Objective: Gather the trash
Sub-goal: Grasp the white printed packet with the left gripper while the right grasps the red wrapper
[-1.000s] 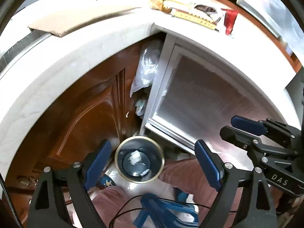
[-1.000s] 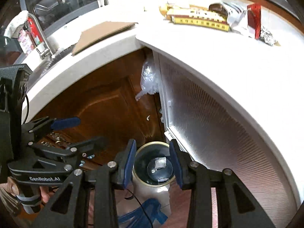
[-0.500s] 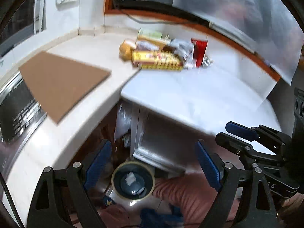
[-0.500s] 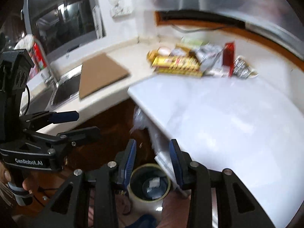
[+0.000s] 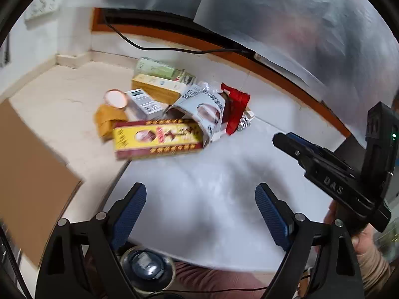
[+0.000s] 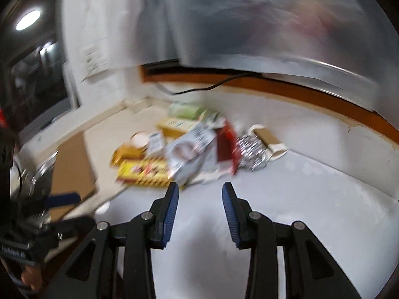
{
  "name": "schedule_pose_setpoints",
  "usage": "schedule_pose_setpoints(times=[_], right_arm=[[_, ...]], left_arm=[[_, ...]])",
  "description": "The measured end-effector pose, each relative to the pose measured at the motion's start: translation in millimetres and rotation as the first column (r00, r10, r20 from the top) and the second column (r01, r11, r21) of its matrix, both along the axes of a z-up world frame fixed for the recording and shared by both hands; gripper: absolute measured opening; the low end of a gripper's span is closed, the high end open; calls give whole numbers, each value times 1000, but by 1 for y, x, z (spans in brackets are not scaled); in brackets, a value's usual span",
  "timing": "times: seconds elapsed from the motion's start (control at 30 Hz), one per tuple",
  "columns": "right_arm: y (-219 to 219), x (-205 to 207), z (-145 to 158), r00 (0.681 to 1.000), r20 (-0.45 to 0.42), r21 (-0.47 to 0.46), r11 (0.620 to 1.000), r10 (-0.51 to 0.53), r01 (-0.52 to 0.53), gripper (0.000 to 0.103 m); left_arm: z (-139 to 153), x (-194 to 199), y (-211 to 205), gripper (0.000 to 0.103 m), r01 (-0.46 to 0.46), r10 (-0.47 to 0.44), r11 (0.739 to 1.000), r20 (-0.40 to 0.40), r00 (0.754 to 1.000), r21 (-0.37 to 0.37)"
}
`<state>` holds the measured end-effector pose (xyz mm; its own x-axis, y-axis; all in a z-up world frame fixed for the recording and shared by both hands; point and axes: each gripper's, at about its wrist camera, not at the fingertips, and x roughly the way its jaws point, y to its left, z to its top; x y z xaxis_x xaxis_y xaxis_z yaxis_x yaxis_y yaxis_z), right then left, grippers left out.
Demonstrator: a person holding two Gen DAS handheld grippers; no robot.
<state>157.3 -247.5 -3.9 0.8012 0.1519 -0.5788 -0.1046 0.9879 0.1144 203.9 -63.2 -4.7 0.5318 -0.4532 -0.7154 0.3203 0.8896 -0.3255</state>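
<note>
A heap of trash lies at the back of the white counter: a yellow and red box, a grey torn carton, a red wrapper, crumpled foil and several small boxes. My left gripper is open and empty above the counter's front edge, well short of the heap. My right gripper is open and empty, close before the heap; it also shows in the left wrist view. The round bin with scraps inside stands on the floor below.
A brown cardboard sheet lies on the counter at the left, beside a sink. A black cable runs along the back wall. A wooden ledge borders the counter. The right wrist view is blurred.
Both grippers have swung up from over the bin on the floor to face the counter and its trash heap. Both stay open and empty.
</note>
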Motion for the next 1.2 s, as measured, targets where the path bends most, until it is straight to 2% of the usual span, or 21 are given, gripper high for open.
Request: schedule_pose_setpoints(times=[0.23, 0.4, 0.63, 0.7, 0.77, 0.8, 0.9, 0.97, 1.03, 1.1, 1.13, 1.2], right_arm=[[-15, 61, -14, 997, -14, -19, 997, -72, 72, 37], [-15, 85, -31, 995, -43, -40, 995, -91, 89, 37], [-13, 111, -44, 993, -50, -57, 993, -108, 105, 36], [-11, 118, -46, 993, -47, -71, 992, -112, 108, 33], [-9, 123, -47, 992, -48, -83, 991, -114, 109, 23], [-8, 126, -48, 992, -48, -89, 990, -115, 110, 20], [-6, 131, -49, 992, -43, -111, 987, -119, 113, 9], [-5, 131, -50, 992, -33, -122, 986, -118, 114, 3], [-4, 128, -50, 993, -21, -122, 987, -113, 109, 2], [-8, 124, -49, 993, -11, -100, 988, -117, 115, 1], [-11, 121, -47, 992, -4, -89, 988, -125, 124, 1], [-19, 115, -43, 991, 12, -52, 989, -137, 137, 0]], left_arm=[[-21, 60, -17, 83, -19, 18, 999, -28, 999, -42], [-31, 91, -20, 78, -45, 39, 993, -60, 997, -109], [-46, 121, -31, 73, -63, 44, 985, -122, 992, -158], [-50, 125, -36, 73, -64, 40, 982, -137, 990, -175], [-53, 129, -42, 72, -63, 35, 980, -148, 988, -190], [-54, 130, -44, 70, -63, 34, 979, -150, 988, -193], [-58, 137, -54, 58, -56, 25, 980, -165, 986, -190], [-61, 142, -60, 41, -51, 13, 977, -183, 983, -207], [-63, 145, -65, 35, -54, 13, 975, -187, 982, -214], [-59, 144, -67, 25, -44, 5, 971, -163, 987, -235], [-55, 142, -69, 11, -32, -5, 967, -143, 990, -254], [-46, 137, -71, 9, -24, -3, 967, -108, 994, -255]])
